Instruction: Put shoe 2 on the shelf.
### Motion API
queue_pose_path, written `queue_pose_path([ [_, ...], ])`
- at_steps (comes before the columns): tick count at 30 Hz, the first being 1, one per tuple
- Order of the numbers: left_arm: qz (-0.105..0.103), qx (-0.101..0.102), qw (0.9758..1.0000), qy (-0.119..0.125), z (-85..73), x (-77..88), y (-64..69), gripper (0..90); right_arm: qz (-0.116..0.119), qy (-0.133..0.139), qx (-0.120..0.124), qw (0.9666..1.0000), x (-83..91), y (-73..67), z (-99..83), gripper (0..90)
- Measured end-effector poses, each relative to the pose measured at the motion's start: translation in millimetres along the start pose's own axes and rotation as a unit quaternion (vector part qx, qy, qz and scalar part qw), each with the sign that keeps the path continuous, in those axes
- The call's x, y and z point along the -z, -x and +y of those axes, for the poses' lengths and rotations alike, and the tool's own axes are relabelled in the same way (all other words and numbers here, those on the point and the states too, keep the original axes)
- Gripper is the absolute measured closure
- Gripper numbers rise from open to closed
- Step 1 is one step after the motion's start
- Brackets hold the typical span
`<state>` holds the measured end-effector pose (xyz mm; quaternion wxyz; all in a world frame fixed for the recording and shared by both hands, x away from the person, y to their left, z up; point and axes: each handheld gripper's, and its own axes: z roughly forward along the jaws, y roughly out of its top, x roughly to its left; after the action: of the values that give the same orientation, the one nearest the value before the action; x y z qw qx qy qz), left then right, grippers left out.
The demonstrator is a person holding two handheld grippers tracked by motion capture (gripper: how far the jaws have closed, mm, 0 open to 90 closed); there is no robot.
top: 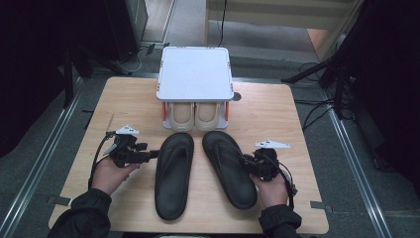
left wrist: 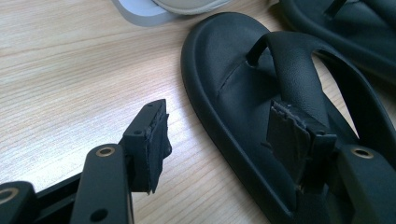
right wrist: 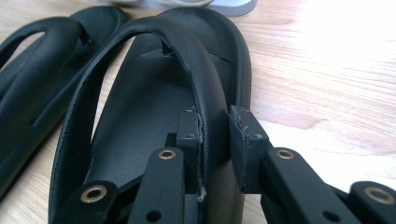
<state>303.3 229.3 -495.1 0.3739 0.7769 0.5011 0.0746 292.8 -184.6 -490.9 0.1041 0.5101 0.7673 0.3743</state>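
My right claw [right wrist: 215,135] gripped the right sandal's [top: 229,168] strap, jaws narrow around it. My left claw [left wrist: 224,140] stood wide, one jaw over the left sandal [top: 173,173] (other over bare tabletop [top: 277,114]). Both sandals lay side by side, near the rack [top: 195,74].

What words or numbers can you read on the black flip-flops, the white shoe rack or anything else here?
No text can be read anywhere in these pictures.
The left flip-flop and the right flip-flop: plain black, no brand or size showing.
The white shoe rack: blank top, no label.
The beige shoes under it: no print that can be made out.
The wooden table: no writing.
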Motion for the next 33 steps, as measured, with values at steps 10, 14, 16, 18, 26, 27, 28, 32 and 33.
queue_pose_path([
  [10,0.003,-0.002,1.0000,0.003,0.0,-0.3,0.9,38.1,0.013,-0.010,0.004,0.9999,-12.0,-9.4,-2.3,74.1],
  [14,0.006,-0.007,1.0000,0.002,0.0,-0.7,1.4,38.1,0.017,-0.013,0.010,0.9997,-15.4,-13.7,-2.9,73.4],
  [16,0.004,-0.007,1.0000,0.002,-0.1,-1.5,2.1,38.0,0.020,-0.016,0.011,0.9996,-17.7,-16.2,-3.6,73.1],
  [18,0.004,-0.008,1.0000,-0.002,-0.1,-1.9,2.6,38.1,0.021,-0.020,0.015,0.9995,-20.1,-18.0,-4.0,72.8],
  [26,-0.011,-0.010,0.9997,0.018,2.0,6.3,4.5,67.8,0.052,0.013,0.017,0.9984,-12.7,-18.9,0.0,61.5],
  [27,-0.013,-0.009,0.9997,0.018,2.1,6.8,4.2,71.3,0.053,0.018,0.021,0.9982,-10.0,-18.8,1.0,62.2],
  [28,-0.014,-0.007,0.9998,0.010,2.1,6.5,3.1,74.3,0.056,0.024,0.025,0.9978,-6.4,-19.0,2.0,64.9],
  [32,-0.006,-0.008,0.9999,-0.013,1.3,-0.7,-1.9,83.2,0.053,0.039,0.038,0.9971,1.9,-15.1,4.1,84.3],
  [33,-0.002,-0.010,0.9998,-0.017,1.3,-2.6,-3.4,85.0,0.048,0.038,0.040,0.9973,2.2,-13.6,4.6,87.9],
])
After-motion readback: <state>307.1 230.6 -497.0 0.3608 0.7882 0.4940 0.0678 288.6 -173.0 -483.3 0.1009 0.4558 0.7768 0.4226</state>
